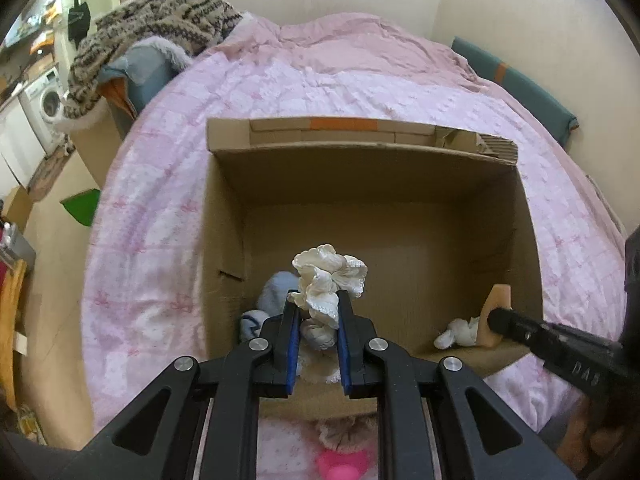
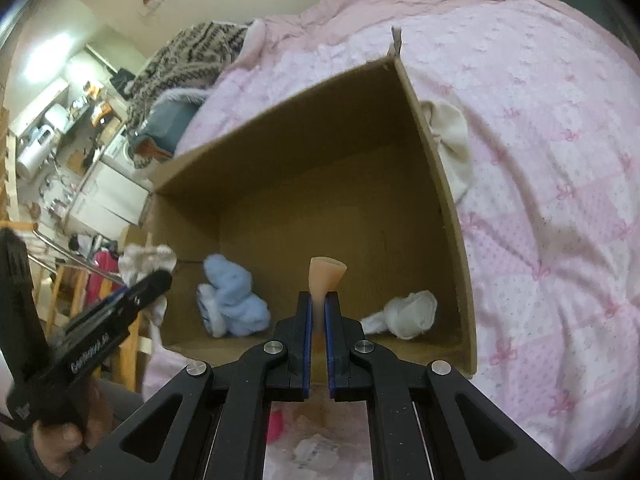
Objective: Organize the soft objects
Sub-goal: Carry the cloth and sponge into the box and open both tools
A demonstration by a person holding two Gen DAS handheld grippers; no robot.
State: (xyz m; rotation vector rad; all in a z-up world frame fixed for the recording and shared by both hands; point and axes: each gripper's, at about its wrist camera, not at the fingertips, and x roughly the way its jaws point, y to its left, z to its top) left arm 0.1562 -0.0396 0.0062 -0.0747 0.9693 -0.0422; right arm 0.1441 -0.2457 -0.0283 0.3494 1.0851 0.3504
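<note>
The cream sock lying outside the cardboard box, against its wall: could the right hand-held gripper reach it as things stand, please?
Probably not yet: the right hand-held gripper is shut on a peach-coloured soft piece, and the brown cardboard box wall stands between it and the cream sock.

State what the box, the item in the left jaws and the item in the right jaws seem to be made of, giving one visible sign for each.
Box: brown corrugated cardboard, matte; fluted edge shows.
Cream item: soft woven fabric, probably cotton; scalloped lace trim, crumpled folds.
Peach item: smooth, matte, perhaps silicone or thin fabric; unclear.

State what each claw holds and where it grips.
Left claw: cream lacy cloth, pinched at its lower folds. Right claw: peach soft piece, by its narrow lower end.
</note>
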